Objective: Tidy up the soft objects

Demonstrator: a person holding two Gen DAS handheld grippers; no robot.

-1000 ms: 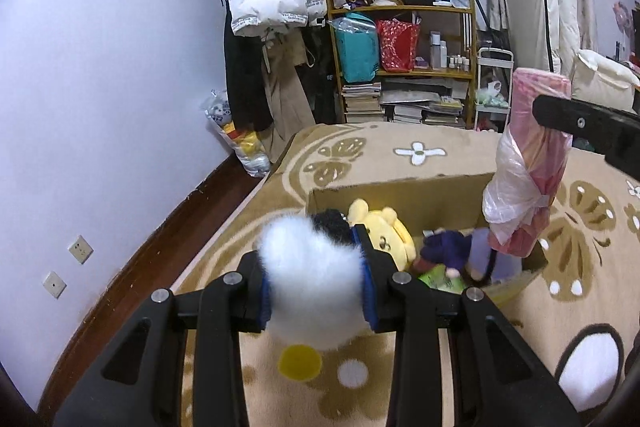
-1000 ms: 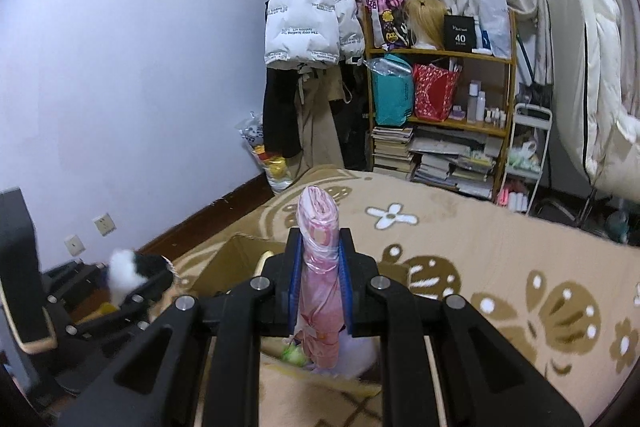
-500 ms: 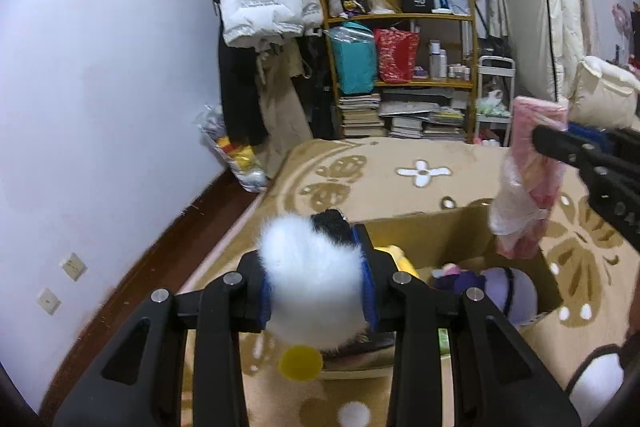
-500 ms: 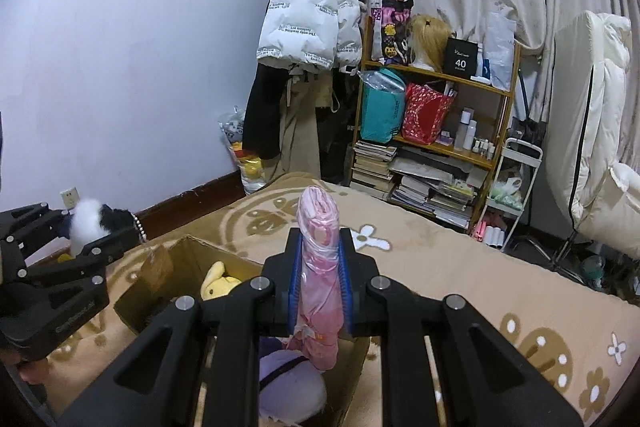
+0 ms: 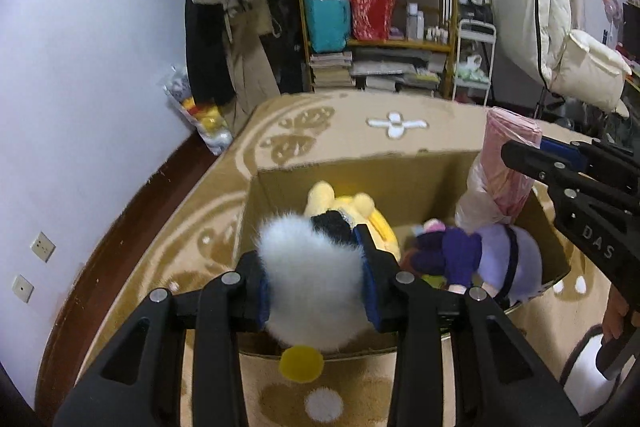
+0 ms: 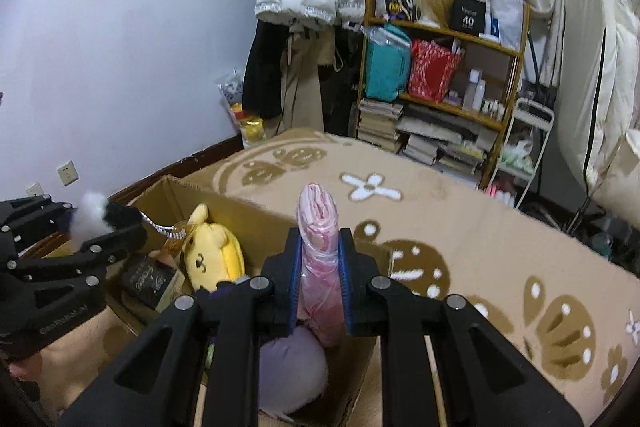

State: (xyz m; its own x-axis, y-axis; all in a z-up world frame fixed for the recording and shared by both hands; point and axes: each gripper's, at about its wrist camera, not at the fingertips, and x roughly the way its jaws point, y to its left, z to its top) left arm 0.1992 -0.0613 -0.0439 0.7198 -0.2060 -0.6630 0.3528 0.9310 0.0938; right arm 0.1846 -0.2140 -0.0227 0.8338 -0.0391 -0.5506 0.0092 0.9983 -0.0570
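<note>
Fluffy toy (image 5: 312,267) pinched in your left gripper (image 5: 316,271), jaws starting to part, toy between pads, above near end of box (image 5: 420,171); pink roll (image 6: 320,267) clamped tight in right gripper (image 6: 320,279) over far corner; box already holds yellow plush (image 5: 344,207), purple plush (image 5: 500,255); risk: release too near rim, toy tumbles onto rug (image 5: 360,131); tall roll may topple out.

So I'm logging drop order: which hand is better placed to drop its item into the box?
Probably right: its gripper holds the pink bundle over the box interior; the left's fluffy toy hangs above the near rim.
</note>
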